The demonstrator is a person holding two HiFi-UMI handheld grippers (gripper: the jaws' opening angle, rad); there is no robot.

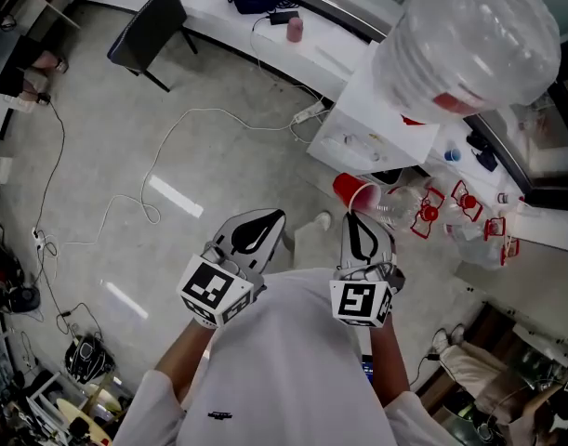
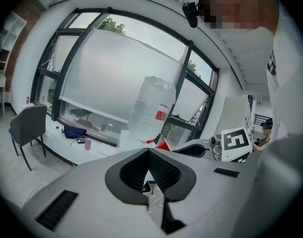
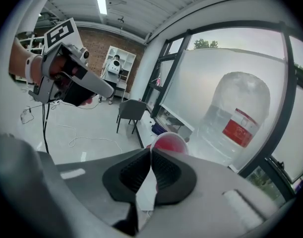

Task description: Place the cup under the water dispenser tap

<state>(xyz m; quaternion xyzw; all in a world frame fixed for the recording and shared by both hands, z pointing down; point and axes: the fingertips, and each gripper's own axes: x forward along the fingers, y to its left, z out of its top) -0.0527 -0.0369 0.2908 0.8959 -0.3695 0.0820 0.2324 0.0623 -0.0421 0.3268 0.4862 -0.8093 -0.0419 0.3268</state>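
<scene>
The red cup (image 1: 355, 192) looks like thin, light plastic that would buckle under a hard squeeze, so the hold on its rim wall suits it; the right tongs (image 1: 360, 216) are clamped there, carrying it tilted just in front of the water dispenser (image 1: 376, 119). The left tongs (image 1: 265, 226) are pressed together on nothing, further out from the dispenser. The big bottle (image 1: 465, 40) overhangs the dispenser's front, red-and-clear clutter (image 1: 451, 212) crowds the floor at its base, and a white cable (image 1: 172, 137) trails well away.
</scene>
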